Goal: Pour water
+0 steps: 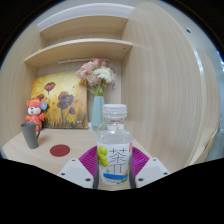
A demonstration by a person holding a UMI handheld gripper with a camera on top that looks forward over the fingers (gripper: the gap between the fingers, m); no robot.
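1 bottle (115, 148), 1 vase (97, 108), 1 toy (36, 113), 1 coaster (60, 150), 2 shelves (80, 48).

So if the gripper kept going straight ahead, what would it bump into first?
The water bottle: it already stands between the gripper's fingers. Beyond it, probably the vase of flowers, though depth is hard to judge.

We read one label only: the water bottle (115, 150) standing between the gripper (114, 166) fingers carries a white label with large green Chinese characters, "茶" on top. Smaller print on it isn't legible.
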